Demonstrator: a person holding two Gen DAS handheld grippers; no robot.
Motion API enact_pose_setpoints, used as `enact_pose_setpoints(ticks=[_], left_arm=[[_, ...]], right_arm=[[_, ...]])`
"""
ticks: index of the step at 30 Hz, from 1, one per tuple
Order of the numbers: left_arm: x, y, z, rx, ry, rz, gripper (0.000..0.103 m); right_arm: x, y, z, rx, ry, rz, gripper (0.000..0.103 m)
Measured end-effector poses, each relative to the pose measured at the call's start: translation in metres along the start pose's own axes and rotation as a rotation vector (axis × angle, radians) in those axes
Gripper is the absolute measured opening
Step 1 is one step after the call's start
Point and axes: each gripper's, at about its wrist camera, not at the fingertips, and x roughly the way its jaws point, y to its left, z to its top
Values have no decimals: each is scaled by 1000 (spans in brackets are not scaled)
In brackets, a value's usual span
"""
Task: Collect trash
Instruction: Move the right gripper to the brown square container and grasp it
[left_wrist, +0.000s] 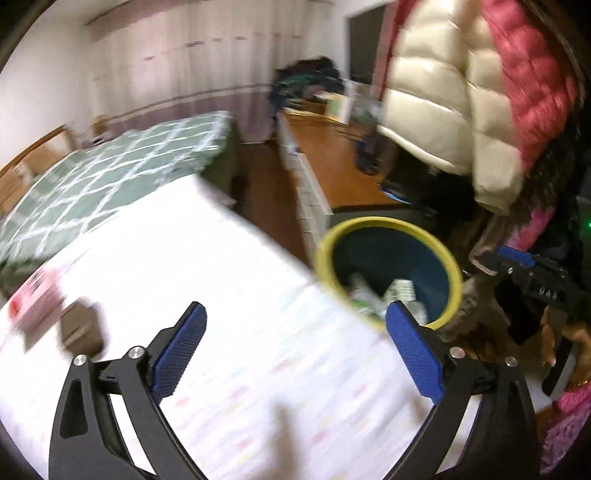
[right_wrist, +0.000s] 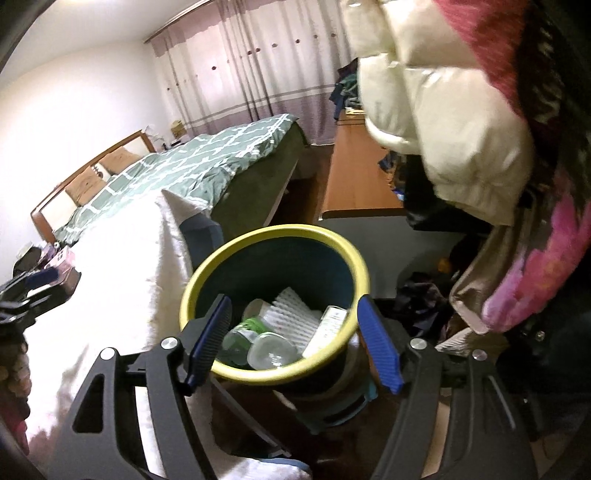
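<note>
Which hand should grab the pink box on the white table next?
Probably the left. The left gripper hangs over the white table, open and empty, with the pink box nearby. The right gripper is over the bin, farther away.

Left wrist view motion-smeared: pink packet (left_wrist: 33, 306) and brown box (left_wrist: 79, 328) on the white cover (left_wrist: 240, 332) unreadable. Bin (left_wrist: 388, 225) lower rim hidden behind a blue pad. Bin (right_wrist: 275, 236) base cut off by jaws.
</note>
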Motion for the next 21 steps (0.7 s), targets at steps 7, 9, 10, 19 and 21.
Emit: enact_pose_setpoints(ticks=[7,9,10,19,21], left_arm=[[-61,112,-61,-185,-39,202,98],[-73,142,-77,-226,-44,261,98],[-79,155,-85,-246,-47,290,98],[-104,259,-136,-405,-49,493,98],[-105,269,-142,-463,-60,498,98]], right_arm=[[14,59,5,-82,30,45,68],[17,79,8,-110,34,65,68],[19,91,9,-128,36,80,68],[41,217,18,-260,85,258,68],[47,247,17,-282,98,292,68]])
